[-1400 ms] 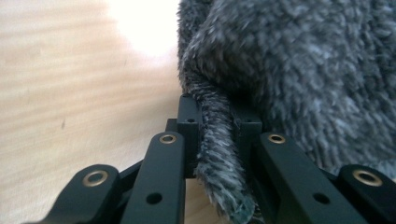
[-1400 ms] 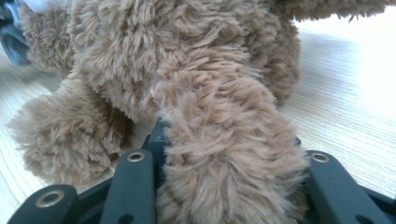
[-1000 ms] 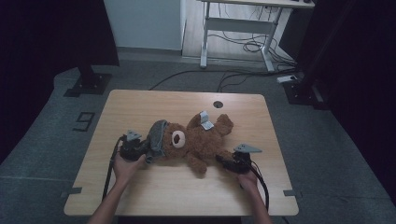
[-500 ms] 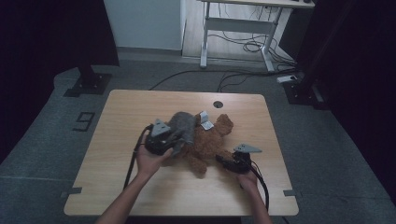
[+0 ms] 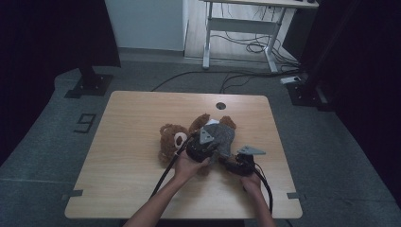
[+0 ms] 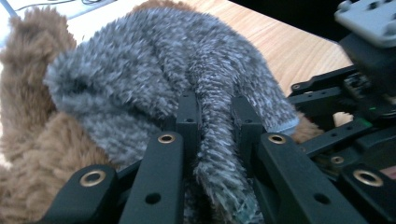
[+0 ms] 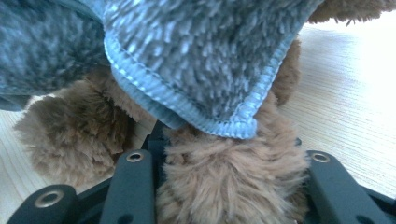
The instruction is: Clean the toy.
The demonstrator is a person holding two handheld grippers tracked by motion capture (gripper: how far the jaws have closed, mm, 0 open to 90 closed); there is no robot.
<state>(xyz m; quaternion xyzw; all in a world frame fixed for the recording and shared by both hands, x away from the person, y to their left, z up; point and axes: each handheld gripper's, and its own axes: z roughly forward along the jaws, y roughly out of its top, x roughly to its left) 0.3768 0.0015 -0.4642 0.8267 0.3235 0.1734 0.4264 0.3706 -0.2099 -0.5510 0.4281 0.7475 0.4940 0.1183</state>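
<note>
A brown teddy bear (image 5: pixel 174 139) lies on the wooden table (image 5: pixel 137 113), head to the left. A grey fuzzy cloth (image 5: pixel 223 135) covers its body. My left gripper (image 5: pixel 207 144) is over the bear's middle, shut on a fold of the grey cloth (image 6: pixel 140 74); in the left gripper view the fold runs between the left gripper's (image 6: pixel 215 105) two black jaws. My right gripper (image 5: pixel 231 163) sits at the bear's lower right, shut on a brown furry leg (image 7: pixel 224 186). The cloth's stitched hem (image 7: pixel 187 112) hangs just above the right gripper (image 7: pixel 229 158).
A round cable hole (image 5: pixel 221 106) sits near the table's far edge. Black cables trail from both grippers toward the near edge (image 5: pixel 165 175). A desk frame (image 5: pixel 239 38) and loose cables stand on the floor behind. Bare tabletop lies to the left of the bear.
My left gripper has moved right from the bear's head to over its body, dragging the grey cloth with it and uncovering the head. The right gripper has stayed on the leg.
</note>
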